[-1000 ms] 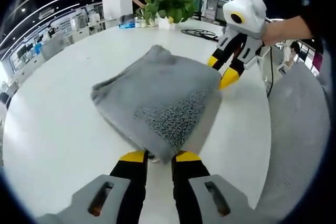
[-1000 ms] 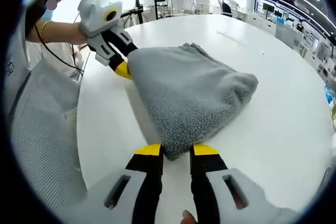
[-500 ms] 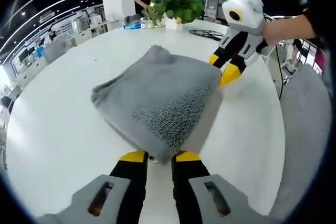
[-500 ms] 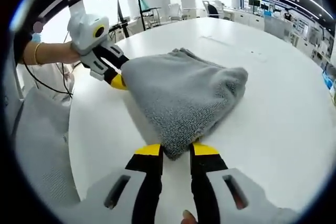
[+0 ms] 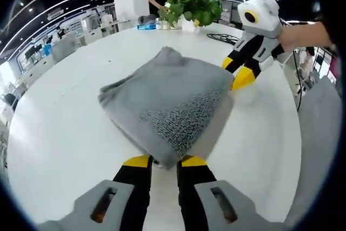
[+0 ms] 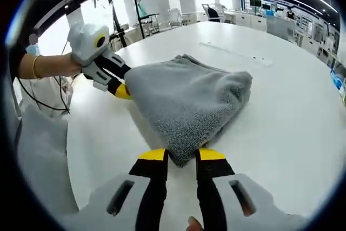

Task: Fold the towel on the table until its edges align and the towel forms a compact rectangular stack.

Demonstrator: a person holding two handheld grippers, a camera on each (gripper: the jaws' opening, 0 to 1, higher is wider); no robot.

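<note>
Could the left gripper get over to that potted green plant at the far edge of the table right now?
Probably not freely. The left gripper has its fingers closed on a corner of the folded grey terry towel, and the leafy green potted plant stands across the white table, beyond the towel.

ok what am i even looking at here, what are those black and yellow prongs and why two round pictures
No robot here: a person holds a hand tool in each hand, and each tool carries a fisheye camera looking along its own two black, yellow-tipped jaws. So the left gripper view is taken from the left tool, and the right gripper view from the right tool.

Each tool also appears in the other's picture, as the white-bodied thing held by a hand: the right tool at the upper right of the left view, the left tool at the upper left of the right view.

A folded grey towel lies on a white table. Each tool grips one corner of it. A potted plant and a cable sit at the table's far side.
</note>
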